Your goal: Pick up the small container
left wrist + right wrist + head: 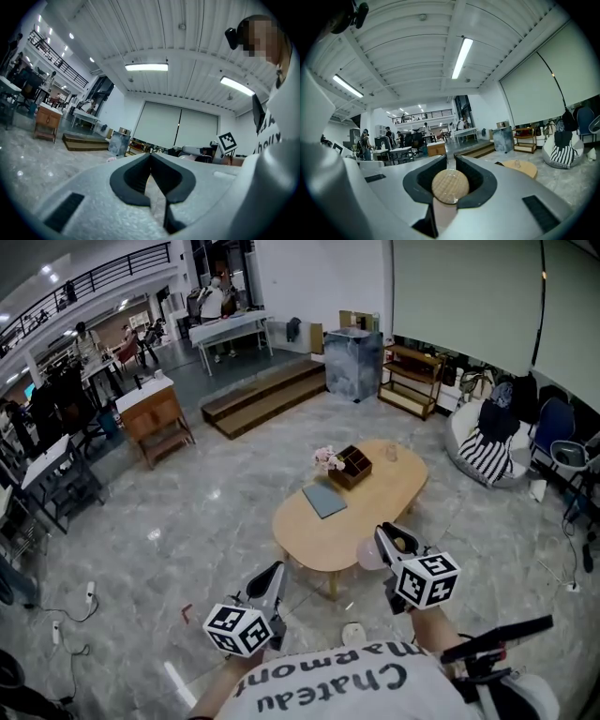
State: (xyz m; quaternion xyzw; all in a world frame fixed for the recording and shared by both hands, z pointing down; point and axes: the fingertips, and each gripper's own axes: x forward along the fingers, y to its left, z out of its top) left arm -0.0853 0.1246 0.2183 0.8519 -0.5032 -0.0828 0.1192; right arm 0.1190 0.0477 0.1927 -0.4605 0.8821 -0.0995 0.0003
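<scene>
The small container [448,200] is a little pale pink pot with a round tan lid [450,185] that looks like woven straw. It is held up in the air, squeezed between the two jaws of the right gripper [450,161]. Its lid end points away from the person.

Your left gripper [277,570] and right gripper [384,540] have pale grey, grainy shells, each with a cube [239,629] of black-and-white square markers at its rear end. Black pads [136,178] line the inner faces of the jaws, and a dark rectangular slot [65,212] sits on the shell behind them. You wear a white shirt [328,688] with dark lettering, apparently short-sleeved.
</scene>
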